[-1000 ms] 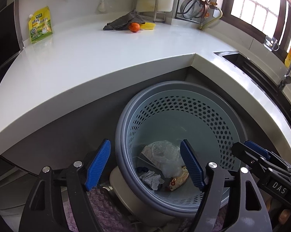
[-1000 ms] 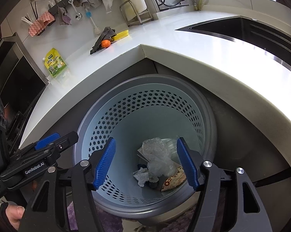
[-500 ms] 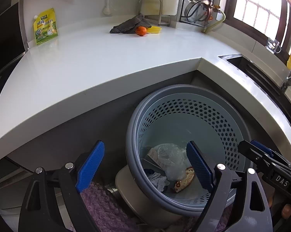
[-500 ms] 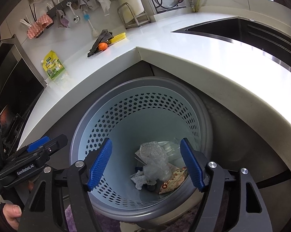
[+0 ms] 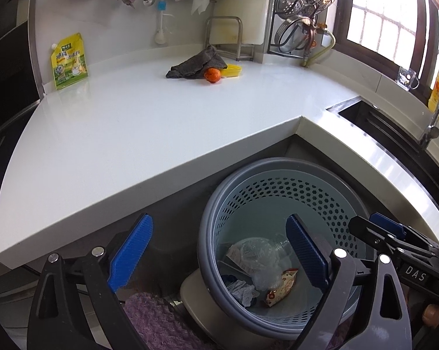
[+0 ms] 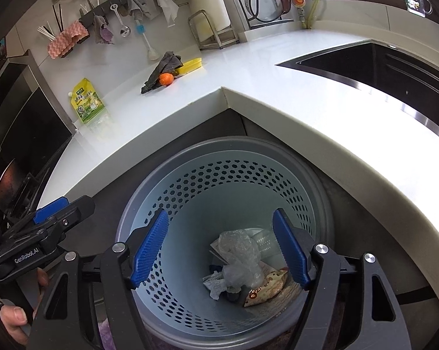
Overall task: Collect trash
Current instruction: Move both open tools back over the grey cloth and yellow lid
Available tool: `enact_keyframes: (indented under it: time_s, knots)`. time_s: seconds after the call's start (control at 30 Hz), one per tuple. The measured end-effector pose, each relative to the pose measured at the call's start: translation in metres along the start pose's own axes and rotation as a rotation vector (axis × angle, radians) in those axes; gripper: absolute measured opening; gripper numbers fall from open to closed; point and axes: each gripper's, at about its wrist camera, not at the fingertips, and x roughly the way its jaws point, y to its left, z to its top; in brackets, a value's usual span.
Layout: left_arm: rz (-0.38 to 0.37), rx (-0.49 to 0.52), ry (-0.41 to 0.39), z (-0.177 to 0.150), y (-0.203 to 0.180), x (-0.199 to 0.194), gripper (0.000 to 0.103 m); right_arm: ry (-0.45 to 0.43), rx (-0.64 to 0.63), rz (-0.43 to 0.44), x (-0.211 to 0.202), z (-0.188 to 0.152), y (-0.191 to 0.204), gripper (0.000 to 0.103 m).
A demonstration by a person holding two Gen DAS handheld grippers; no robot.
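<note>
A grey perforated trash bin stands on the floor in the inner corner of the counter. At its bottom lie crumpled clear plastic, a snack wrapper and crumpled paper. My left gripper hovers over the bin's left rim; its jaws are opening with nothing between them. My right gripper hangs above the bin's mouth, open and empty. Each gripper's blue-tipped side shows at the edge of the other's view.
The white counter wraps around the bin. At its back lie an orange, a grey cloth, a yellow dish and a yellow-green pouch. A dark sink is on the right. A purple mat lies on the floor.
The left gripper's jaws spread wider and it rose, so more of the counter shows and the bin sits lower right. The right gripper's jaws widened a little; its view barely shifted.
</note>
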Motion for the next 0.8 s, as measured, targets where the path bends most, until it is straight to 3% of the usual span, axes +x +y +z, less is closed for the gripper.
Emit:
enact_keyframes:
  time_s: [0.5, 0.8]
  knots:
    - [0.019, -0.043, -0.079, 0.043, 0.032, -0.010, 0.092, -0.054, -0.021, 0.010, 0.007, 0.047, 0.016, 0.071]
    - [0.062, -0.056, -0.140, 0.099, 0.058, 0.004, 0.094, -0.077, -0.099, 0.034, 0.030, 0.104, 0.036, 0.071]
